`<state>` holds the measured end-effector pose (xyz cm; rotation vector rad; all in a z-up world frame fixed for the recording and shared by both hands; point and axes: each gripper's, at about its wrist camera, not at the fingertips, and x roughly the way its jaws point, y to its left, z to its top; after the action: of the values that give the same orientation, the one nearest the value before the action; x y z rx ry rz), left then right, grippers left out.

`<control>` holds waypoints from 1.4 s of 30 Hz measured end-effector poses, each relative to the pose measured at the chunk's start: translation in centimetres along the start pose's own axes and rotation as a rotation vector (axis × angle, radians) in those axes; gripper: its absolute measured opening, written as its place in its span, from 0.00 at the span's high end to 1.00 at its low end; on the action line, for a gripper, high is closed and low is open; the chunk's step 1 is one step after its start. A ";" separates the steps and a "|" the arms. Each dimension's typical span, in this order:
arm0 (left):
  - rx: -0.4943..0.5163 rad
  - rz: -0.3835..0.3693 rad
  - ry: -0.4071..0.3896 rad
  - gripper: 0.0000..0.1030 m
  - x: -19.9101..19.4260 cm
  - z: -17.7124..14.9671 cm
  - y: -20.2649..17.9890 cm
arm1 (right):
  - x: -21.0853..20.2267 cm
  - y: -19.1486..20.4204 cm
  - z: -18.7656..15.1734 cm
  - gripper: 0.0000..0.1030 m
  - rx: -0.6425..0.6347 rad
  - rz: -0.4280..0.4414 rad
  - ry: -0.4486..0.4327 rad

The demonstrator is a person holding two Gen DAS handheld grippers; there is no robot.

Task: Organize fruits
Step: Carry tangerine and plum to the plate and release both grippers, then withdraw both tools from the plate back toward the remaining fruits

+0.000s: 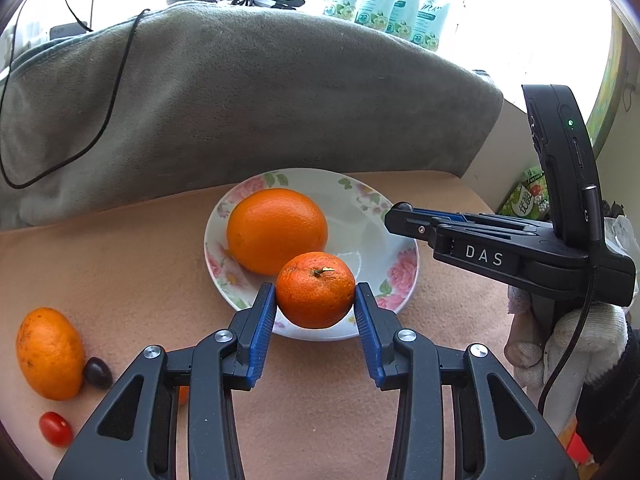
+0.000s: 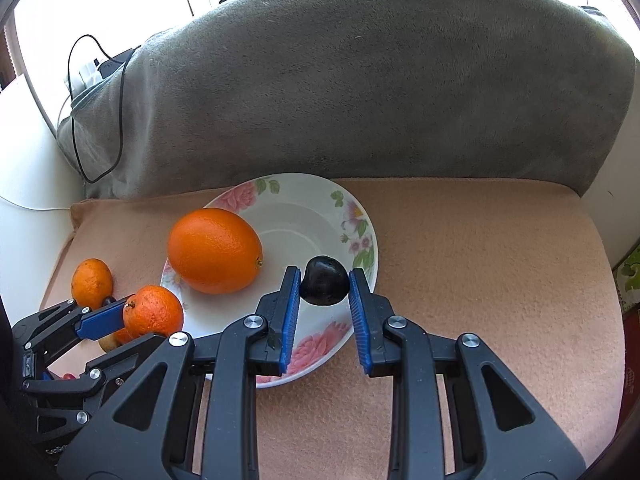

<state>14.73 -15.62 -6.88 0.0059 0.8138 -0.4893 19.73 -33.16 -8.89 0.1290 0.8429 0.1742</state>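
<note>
Over the near rim of the flowered plate (image 1: 394,268) I'm holding both loads at once, and the drop-off hinges on who's sitting over what. I'm pinching a small mandarin (image 1: 315,290) in the left gripper (image 1: 315,300), blue pads pressing its two sides, stem facing up; it's hanging just above the plate's near edge, in front of the big orange (image 1: 277,231) already lying in the plate's left half. I'm clamping a dark plum-like fruit (image 2: 325,280) in the right gripper (image 2: 325,286), pads squeezing it left and right; it's hovering over the plate's right-near part, where the white bowl area is bare. So the right one is nearer the free space, while the mandarin looks close to the orange, and I'm judging it needs to go forward and a touch right to avoid bumping it. The orange's long axis is running roughly across the plate, eating most of that side. Off to the left on the peach cloth (image 1: 120,248) I'm still seeing another mandarin (image 1: 49,354), a second dark fruit (image 1: 97,373) touching it, and a cherry tomato (image 1: 56,429) waiting.
</note>
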 end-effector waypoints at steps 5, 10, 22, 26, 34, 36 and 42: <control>0.003 0.000 0.001 0.63 0.0 0.1 -0.1 | 0.5 -0.3 0.2 0.75 0.017 0.015 0.009; 0.006 0.000 0.010 0.62 0.4 0.3 -0.2 | 0.7 -0.4 0.2 0.75 0.022 0.017 0.012; 0.018 0.003 -0.002 0.52 0.6 0.4 -0.7 | -0.3 -0.7 0.6 0.35 0.049 0.010 -0.027; 0.030 0.009 -0.017 0.43 0.1 0.5 -1.0 | -0.8 -0.8 0.6 0.27 0.057 0.005 -0.037; 0.015 0.006 -0.027 0.36 -0.5 0.2 -0.5 | -1.1 -0.7 0.4 0.14 0.072 0.002 -0.038; 0.008 0.009 -0.028 0.32 -0.6 0.2 -0.3 | -1.2 -0.6 0.3 0.14 0.070 0.003 -0.034; 0.005 0.008 -0.039 0.31 -1.5 0.1 -0.3 | -1.8 0.1 0.2 0.14 0.063 0.004 -0.042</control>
<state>13.78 -15.25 -5.74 0.0041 0.7737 -0.4831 18.71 -33.41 -7.42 0.1923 0.8067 0.1482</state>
